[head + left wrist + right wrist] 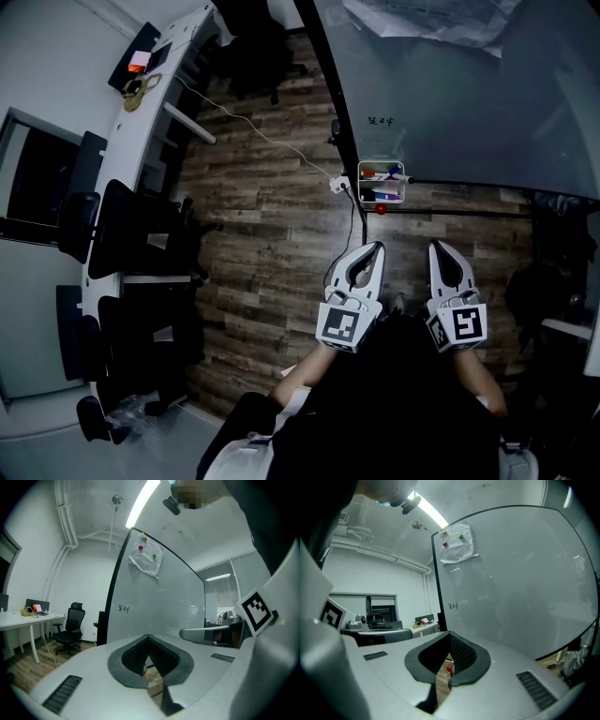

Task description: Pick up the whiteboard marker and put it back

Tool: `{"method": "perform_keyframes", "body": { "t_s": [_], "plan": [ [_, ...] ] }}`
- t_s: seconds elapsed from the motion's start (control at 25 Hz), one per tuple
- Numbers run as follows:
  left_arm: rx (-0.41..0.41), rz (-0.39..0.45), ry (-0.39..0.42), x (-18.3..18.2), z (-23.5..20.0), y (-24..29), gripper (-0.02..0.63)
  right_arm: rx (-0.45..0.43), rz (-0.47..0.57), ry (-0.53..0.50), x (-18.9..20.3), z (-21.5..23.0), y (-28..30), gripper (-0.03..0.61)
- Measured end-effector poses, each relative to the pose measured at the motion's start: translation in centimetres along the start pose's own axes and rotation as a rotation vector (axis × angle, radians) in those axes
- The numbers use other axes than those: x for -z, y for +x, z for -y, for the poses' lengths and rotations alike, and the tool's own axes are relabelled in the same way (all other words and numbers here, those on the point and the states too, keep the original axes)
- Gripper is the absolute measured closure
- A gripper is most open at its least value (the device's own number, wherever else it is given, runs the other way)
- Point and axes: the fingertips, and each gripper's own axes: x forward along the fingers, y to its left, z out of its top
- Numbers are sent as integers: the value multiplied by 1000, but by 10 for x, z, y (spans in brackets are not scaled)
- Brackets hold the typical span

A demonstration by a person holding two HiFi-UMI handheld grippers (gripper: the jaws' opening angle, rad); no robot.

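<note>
Two tools were held low, close to the person's body, both pointing forward. The left tool (376,249) and the right tool (437,247) each had its jaws closed tip to tip, with nothing between them. Straight ahead of them, well apart, a small white tray (403,187) hung at the lower edge of a large whiteboard (450,94). The whiteboard marker (378,174) lay in it among other pens, too small to tell apart. A marker is likely light, stiff and smooth-barrelled, so prone to slip or roll; the middle of the barrel, gripped across its width, looked the safest hold. Beneath the tools ran a dark wood-plank floor (262,216). Far to the left tool's left stood a long white bench (141,122) with black office chairs (131,230).
</note>
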Motion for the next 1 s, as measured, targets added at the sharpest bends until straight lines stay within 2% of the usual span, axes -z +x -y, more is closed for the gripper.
{"method": "perform_keyframes", "body": {
  "t_s": [1.0],
  "plan": [
    [8, 11, 6, 1, 6, -2, 615, -1, -19, -23, 6, 0, -7, 565]
  ]
}}
